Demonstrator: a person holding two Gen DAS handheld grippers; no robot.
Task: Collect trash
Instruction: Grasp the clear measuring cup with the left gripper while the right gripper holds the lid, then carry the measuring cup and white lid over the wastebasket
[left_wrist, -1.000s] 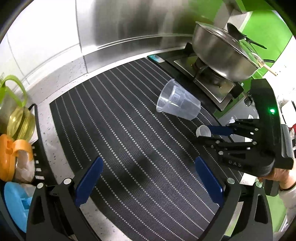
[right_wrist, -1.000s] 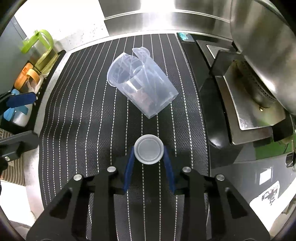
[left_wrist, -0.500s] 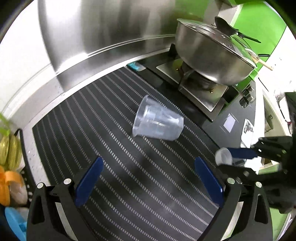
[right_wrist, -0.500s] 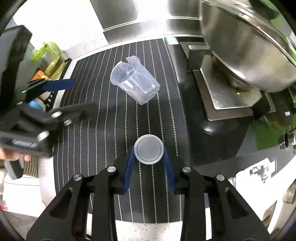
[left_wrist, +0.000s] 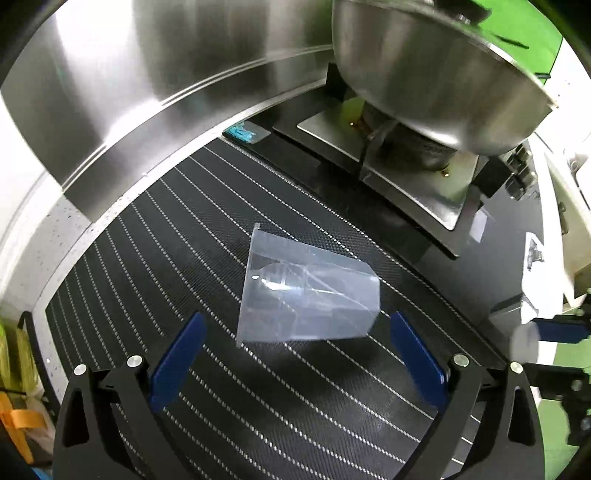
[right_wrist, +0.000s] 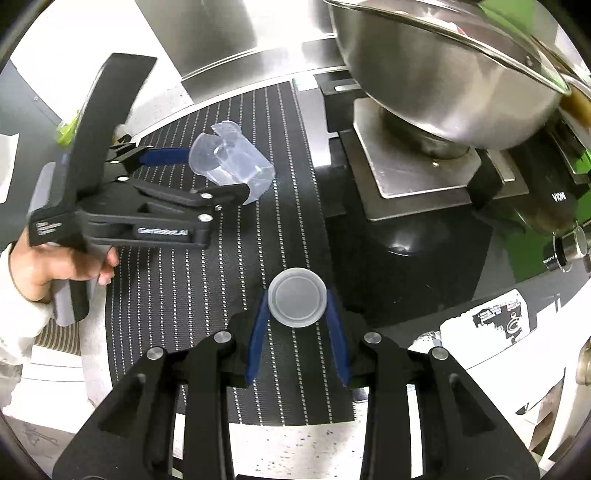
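Note:
A clear plastic cup (left_wrist: 308, 295) lies on its side on the black striped mat (left_wrist: 207, 229), rim toward the left. My left gripper (left_wrist: 295, 354) is open, its blue fingers on either side of the cup's near end, not touching. The cup (right_wrist: 232, 166) and the left gripper (right_wrist: 207, 173) also show in the right wrist view. My right gripper (right_wrist: 297, 314) is shut on a small translucent round cup (right_wrist: 297, 302), held above the mat's near right part. It shows at the right edge of the left wrist view (left_wrist: 524, 341).
A large steel pot (left_wrist: 436, 70) sits on a stove burner (left_wrist: 406, 173) at the right. A steel backsplash (left_wrist: 166, 85) runs behind the mat. A blue wrapper (left_wrist: 243, 132) lies at the mat's far corner. Containers (left_wrist: 18, 369) stand at the left.
My left gripper has moved forward and right, so the clear cup now lies between its open fingers. My right gripper has pulled back toward the counter's front with the small cup.

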